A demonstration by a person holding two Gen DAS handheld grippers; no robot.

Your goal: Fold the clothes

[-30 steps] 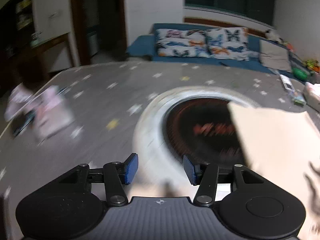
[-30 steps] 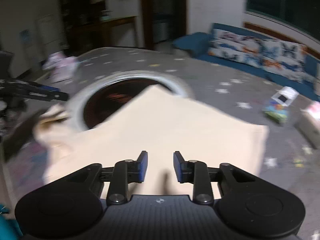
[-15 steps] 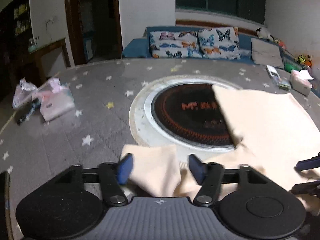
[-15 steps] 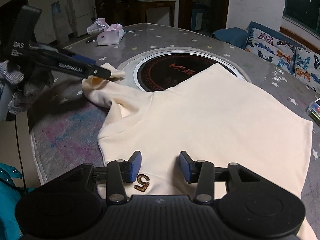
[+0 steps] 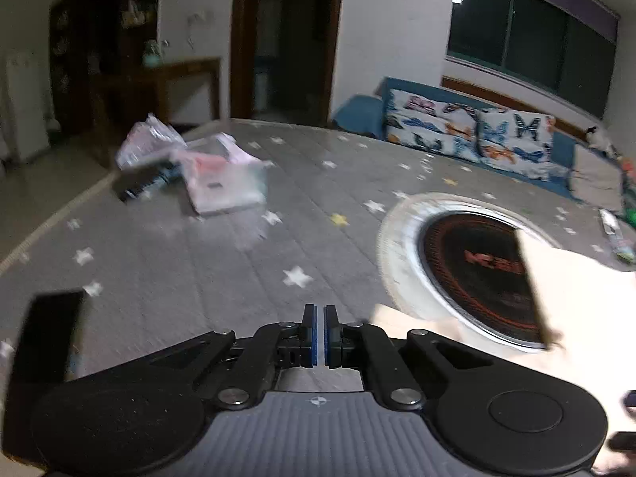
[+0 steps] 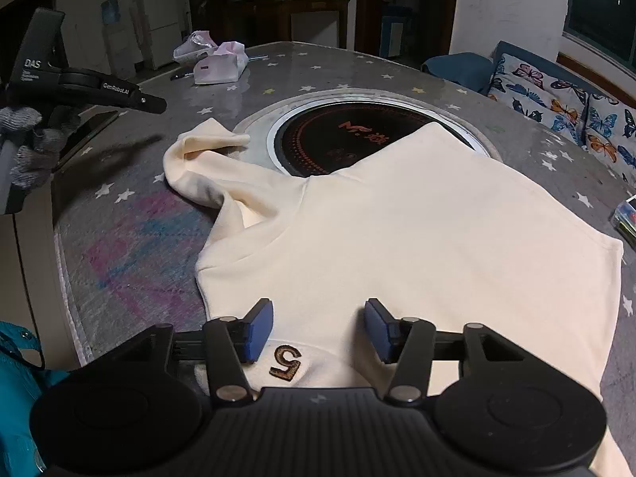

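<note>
A cream shirt (image 6: pixel 417 230) lies spread on the round grey star-patterned table (image 6: pixel 131 238), partly over the black cooktop disc (image 6: pixel 338 139). Its sleeve (image 6: pixel 206 151) lies bent beside the disc's ring. My right gripper (image 6: pixel 318 330) hovers low over the shirt's near edge by a brown "5" patch (image 6: pixel 285 361). Its jaws are opening, and the pads stand apart from the cloth beneath. My left gripper (image 5: pixel 320 336) is shut on nothing, with the shirt (image 5: pixel 576 298) off to its right. In the right wrist view the left gripper (image 6: pixel 155 104) hangs left of the sleeve, held by a gloved hand (image 6: pixel 24 135).
Pink plastic bags (image 5: pixel 222 175) lie at the table's far left. A dark flat device (image 5: pixel 51 338) rests near the left edge. Small boxes (image 6: pixel 628 214) sit at the right edge. A teal cloth (image 6: pixel 16 397) hangs below the near edge. A sofa with butterfly cushions (image 5: pixel 469 135) stands behind.
My left gripper let go of the sleeve, shut, and swung left away from it. My right gripper's jaws spread wider while it stayed over the "5" patch.
</note>
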